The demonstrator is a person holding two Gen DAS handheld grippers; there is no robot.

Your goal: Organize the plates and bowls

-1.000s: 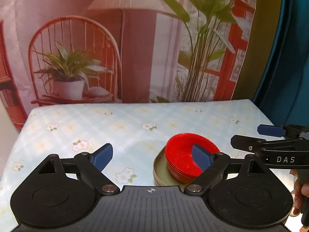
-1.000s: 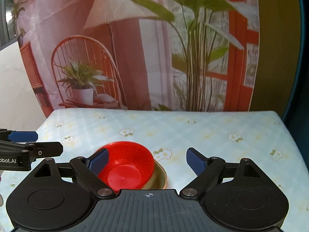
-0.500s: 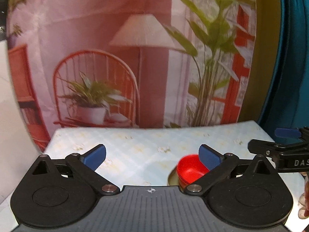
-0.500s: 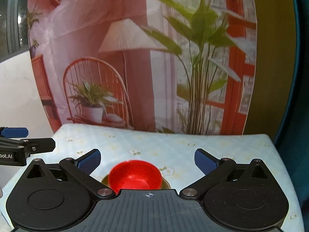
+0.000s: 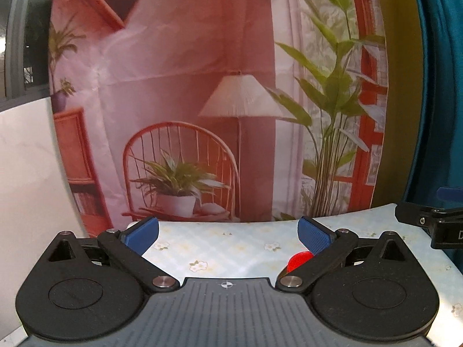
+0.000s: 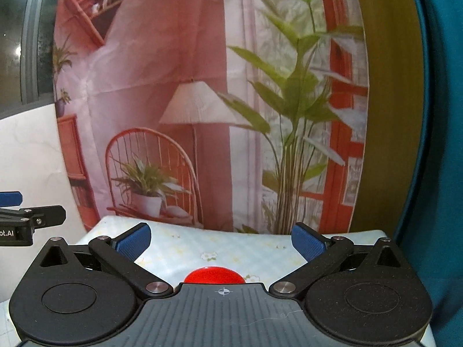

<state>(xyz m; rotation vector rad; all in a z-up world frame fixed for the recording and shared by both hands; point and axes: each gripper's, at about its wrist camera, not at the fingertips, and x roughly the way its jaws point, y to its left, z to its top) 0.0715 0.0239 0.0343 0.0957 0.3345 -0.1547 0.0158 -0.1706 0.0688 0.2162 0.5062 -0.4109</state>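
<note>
1. The red bowl (image 6: 214,274) lies on the surface (image 6: 231,248), low in the right wrist view at 6 o'clock of the frame; only its far rim shows above the gripper body.
2. In the left wrist view the same red bowl (image 5: 299,260) shows as a small patch at about 4 o'clock of centre, half hidden behind the right-hand finger arm. Whether a plate lies under it cannot be told from either view.
3. The right gripper (image 6: 220,241) has its jaws wide apart, having just been opening, with nothing between the blue pads (image 6: 133,243); the bowl sits below and between them, untouched.
4. The left gripper (image 5: 228,235) likewise has its jaws spread wide after just opening, and they are empty; the bowl lies just beside its right pad in the picture, apart from it.
5. Each gripper appears in the other's view: the right one at 3 o'clock in the left view, the left one at 9 o'clock in the right view.
6. The surface wears a pale checked cloth with small flowers.
7. Behind it, at 12 o'clock, hangs a printed backdrop (image 6: 179,86) showing a lamp, a chair and plants; a teal curtain (image 6: 439,115) hangs at 3 o'clock.
</note>
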